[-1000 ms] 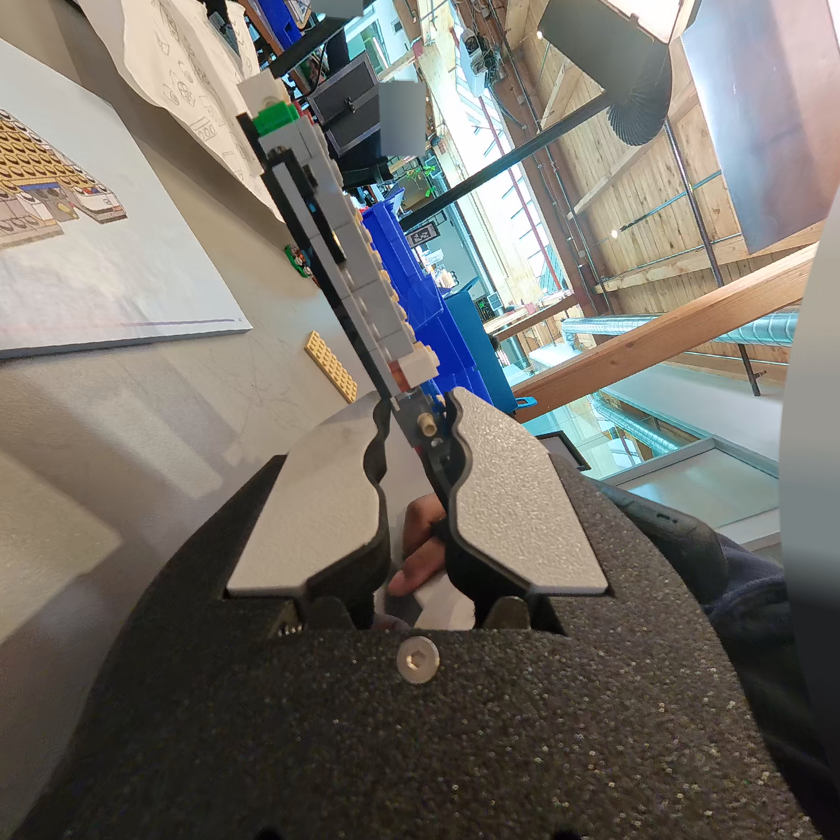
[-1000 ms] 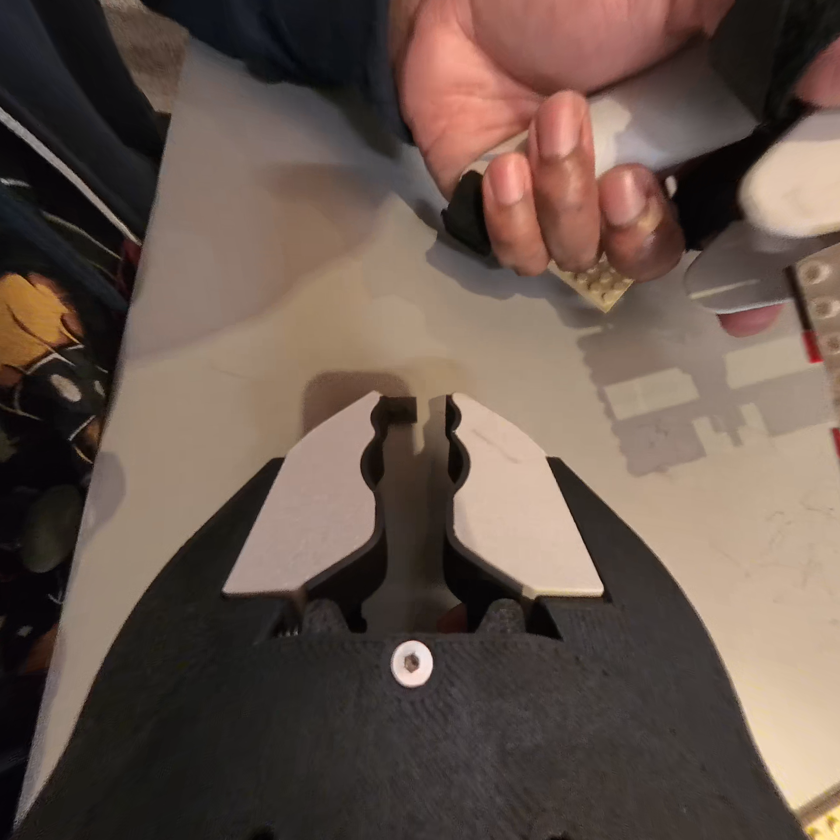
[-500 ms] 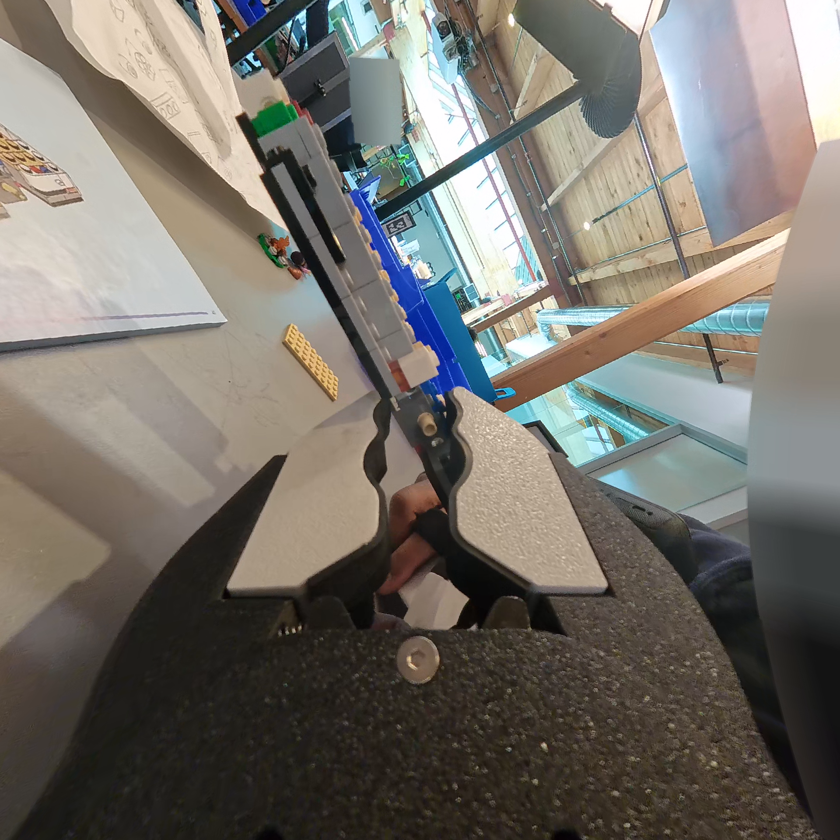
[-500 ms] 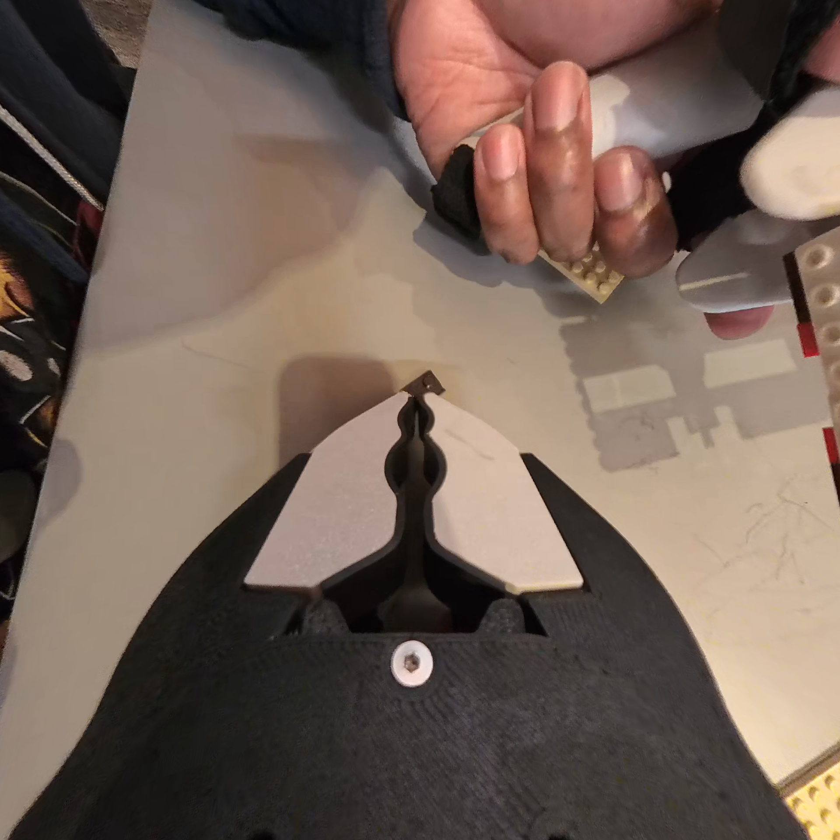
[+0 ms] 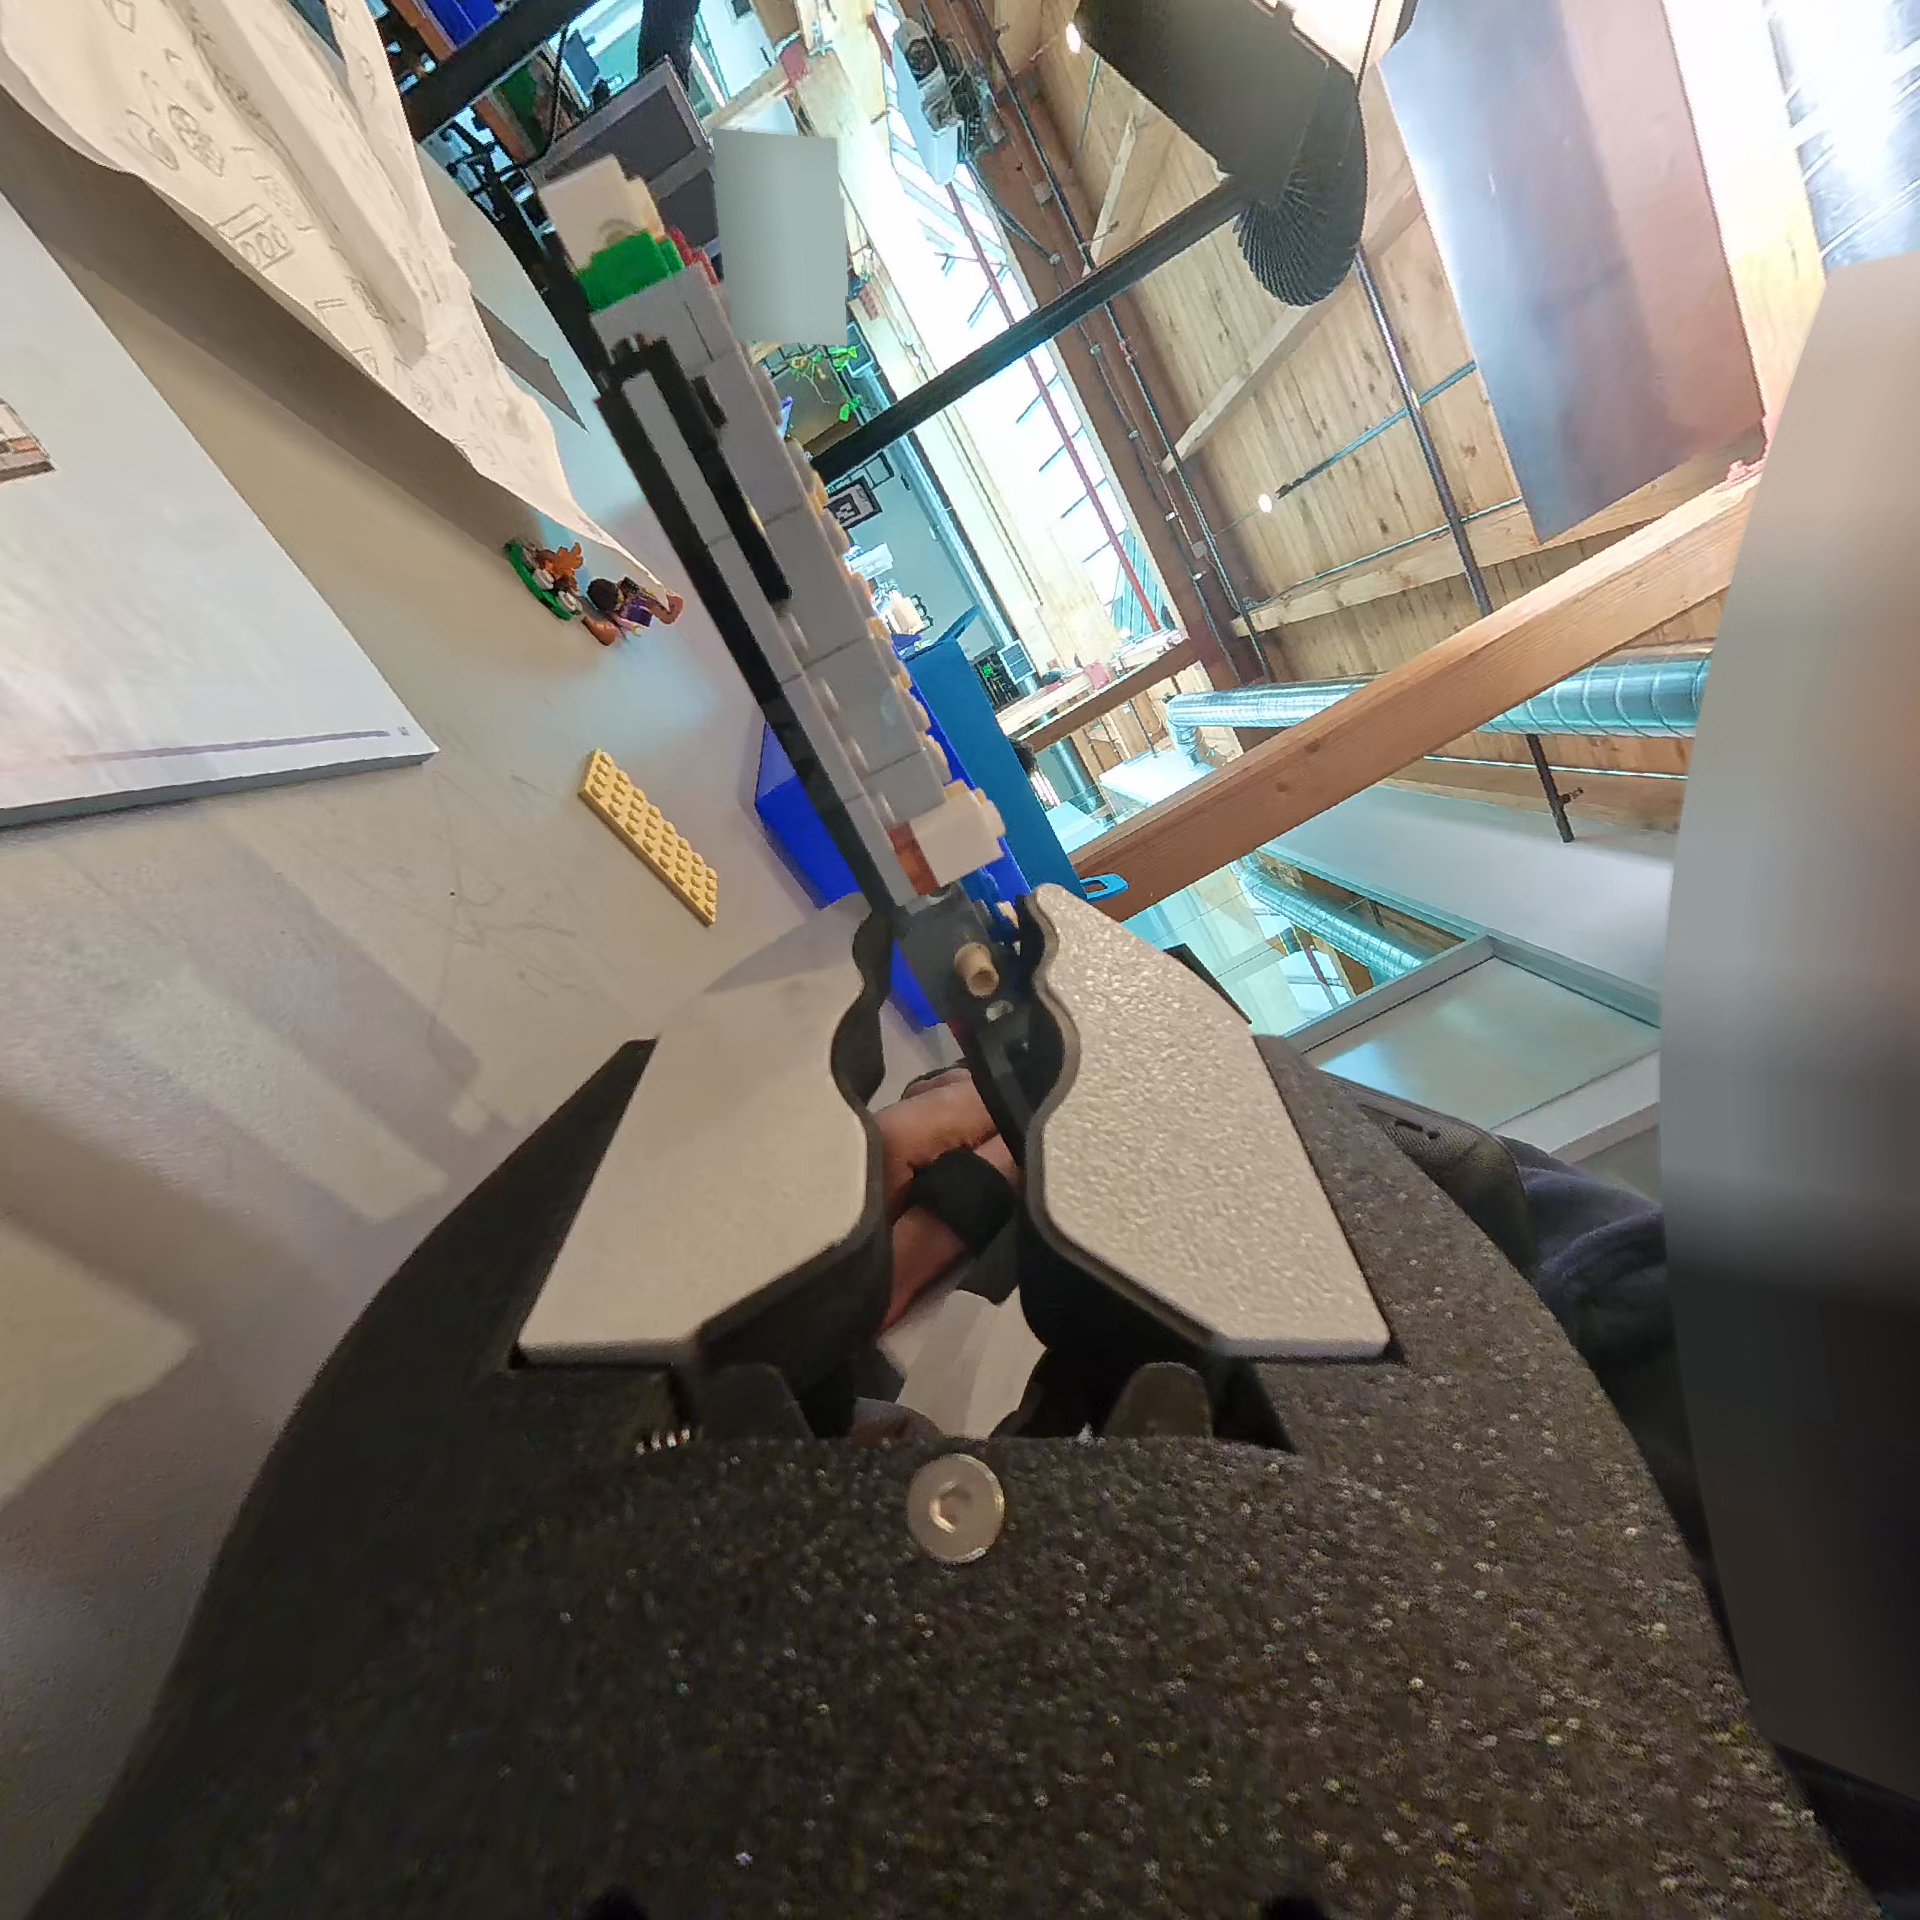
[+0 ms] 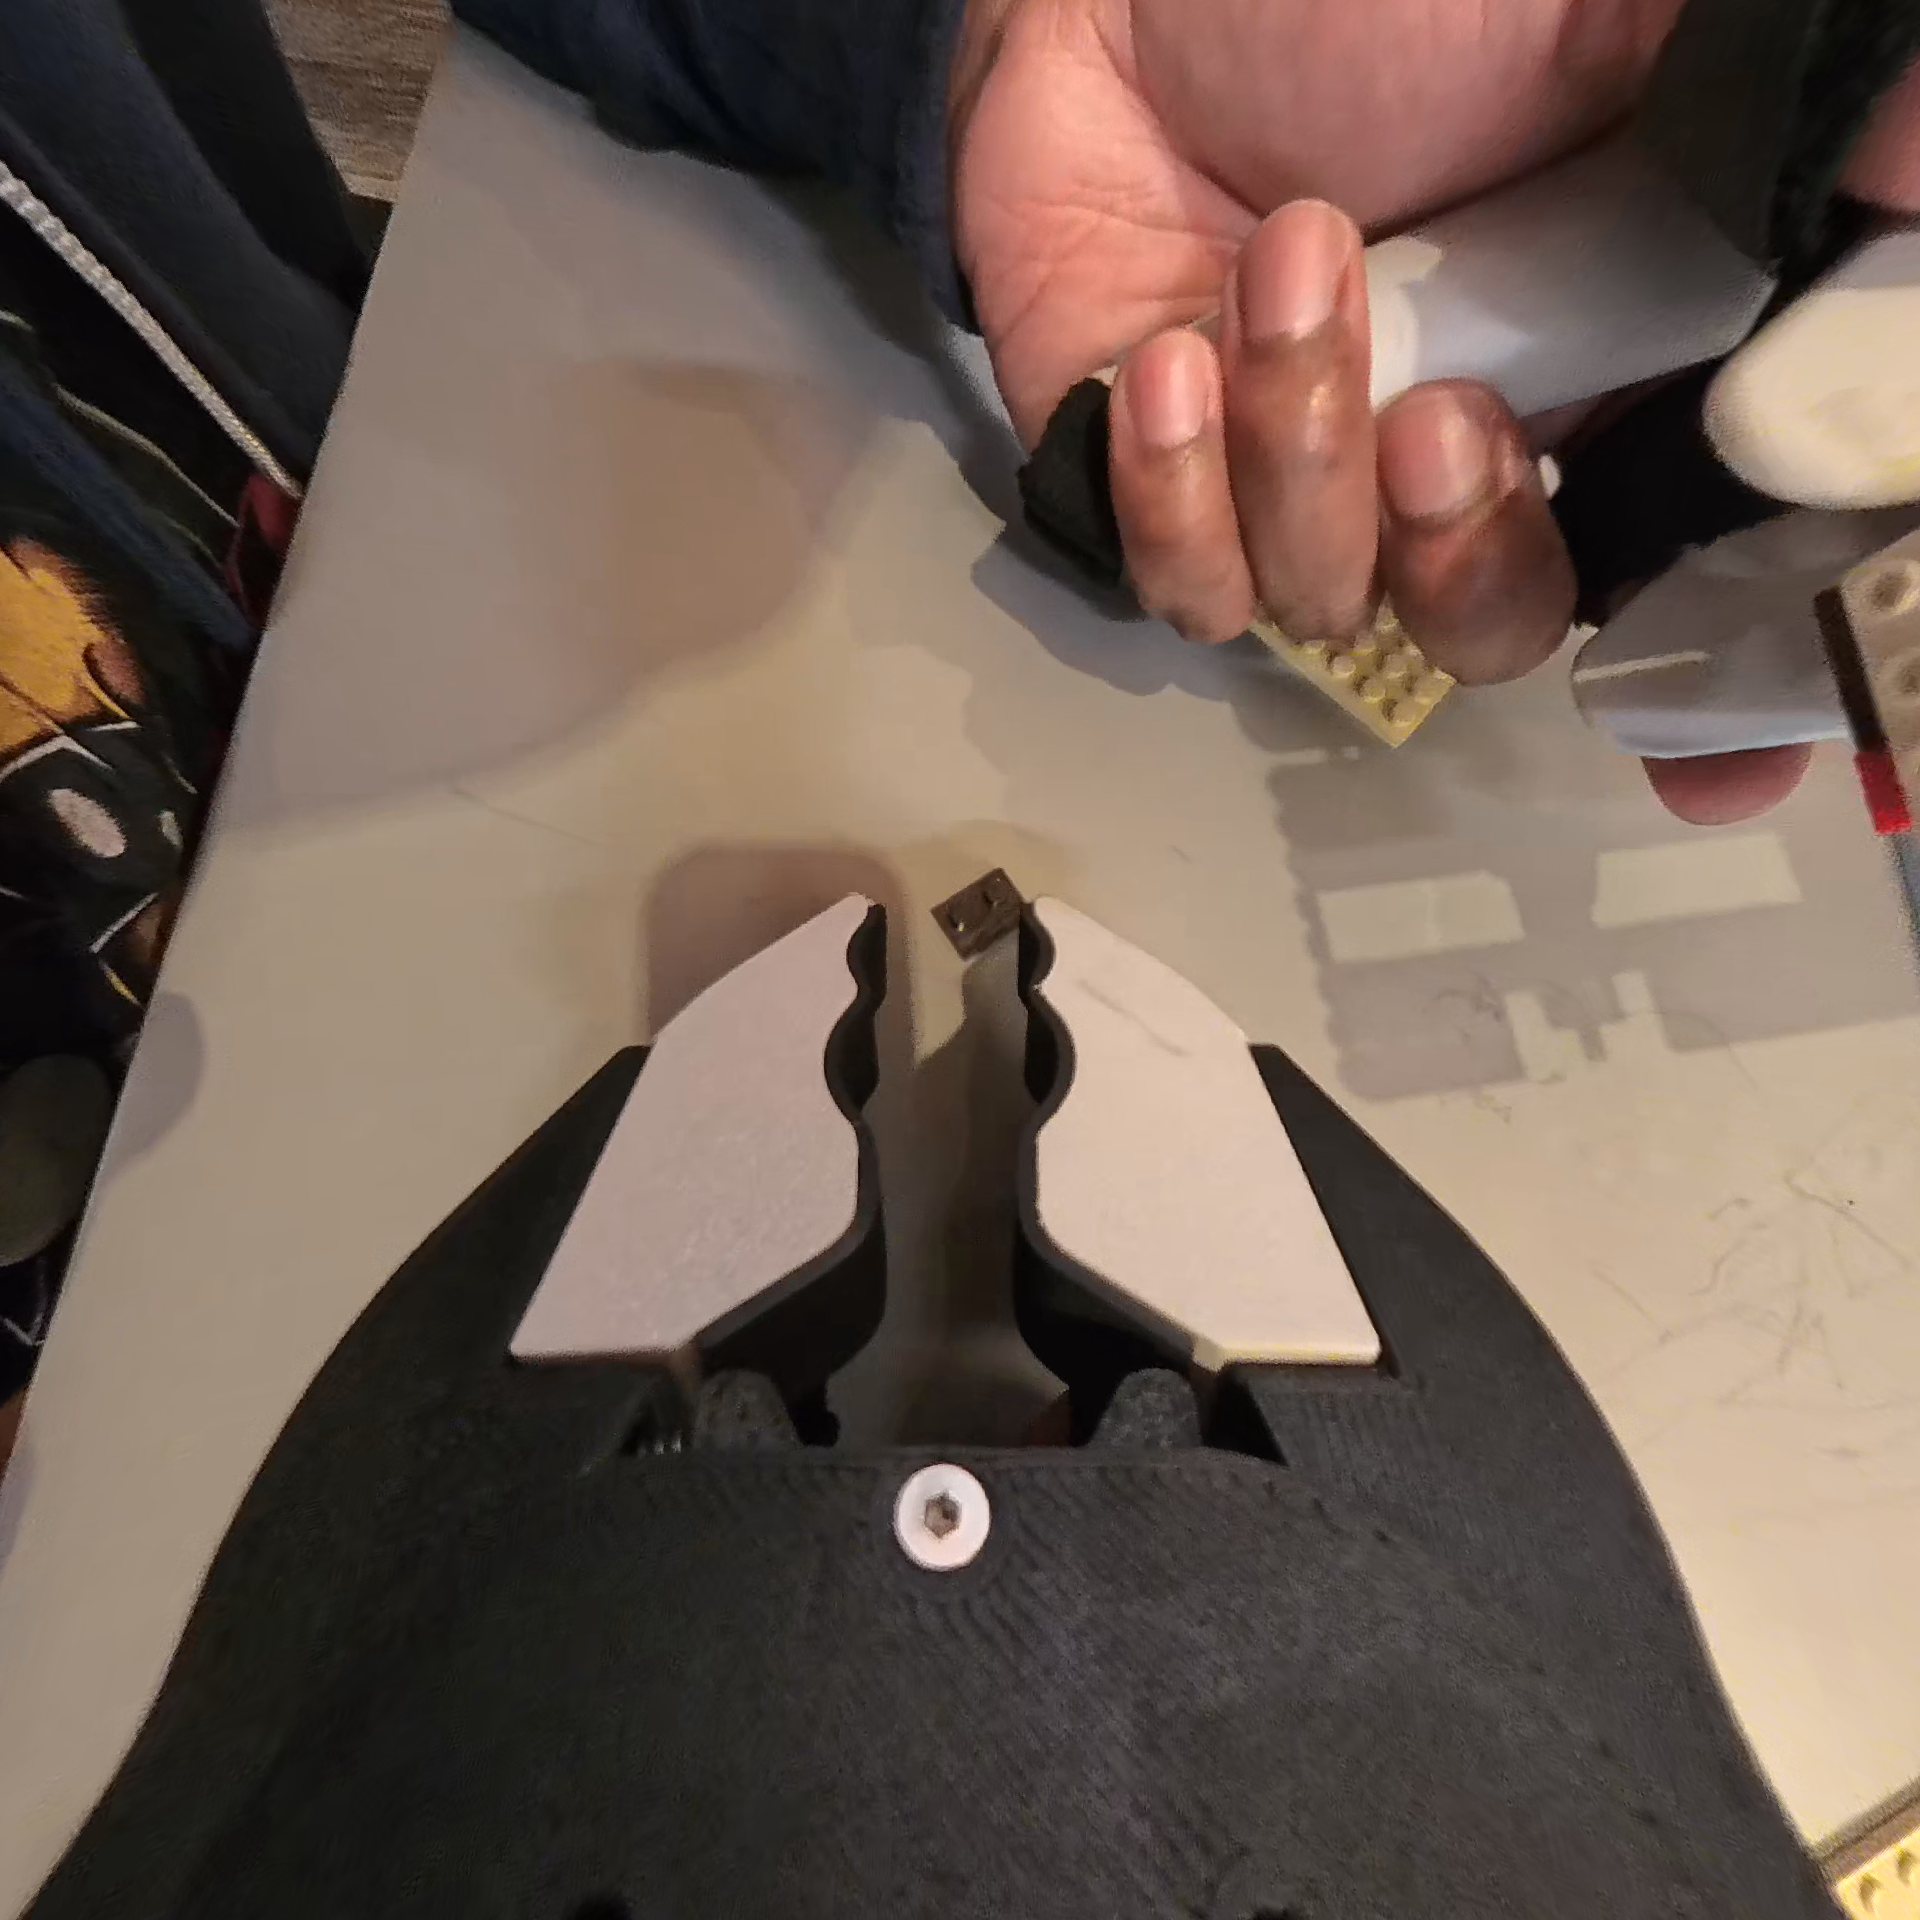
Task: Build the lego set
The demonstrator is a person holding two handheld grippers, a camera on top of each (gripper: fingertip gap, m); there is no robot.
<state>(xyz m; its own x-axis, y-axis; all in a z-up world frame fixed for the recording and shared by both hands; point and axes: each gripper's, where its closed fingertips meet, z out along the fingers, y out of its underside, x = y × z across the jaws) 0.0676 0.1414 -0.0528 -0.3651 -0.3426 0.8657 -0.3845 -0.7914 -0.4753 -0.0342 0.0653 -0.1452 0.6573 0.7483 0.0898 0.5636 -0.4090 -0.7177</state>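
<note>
Two views, logged in turn.

Left wrist view: my left gripper [image 5: 951, 961] points up and away across the grey table [image 5: 260, 1039], tilted so the ceiling fills the right half. Its fingers are clenched on the near end of a long brick assembly [image 5: 769, 582], grey plates on a black strip, with a white brick and a tan peg close to the grip. The assembly rises away from the tips, capped by green and white bricks at the far end. A tan studded plate [image 5: 649, 836] lies flat on the table, left of the assembly. A blue bin [image 5: 810, 831] stands behind the assembly; I cannot tell what is in it. Small figures [image 5: 592, 594] lie farther off, beside a paper sheet [image 5: 312, 208] and a white booklet [image 5: 156, 644].

Right wrist view: my right gripper [image 6: 951, 925] looks down at the table, its fingers released and parted. A small dark brown plate [image 6: 975, 923] lies flat on the table between the tips, just beside the right fingertip [image 6: 1049, 920], well clear of the left. Beyond it, a hand [image 6: 1299, 343] grips the other gripper's handle, its fingers curled above the tan plate.
</note>
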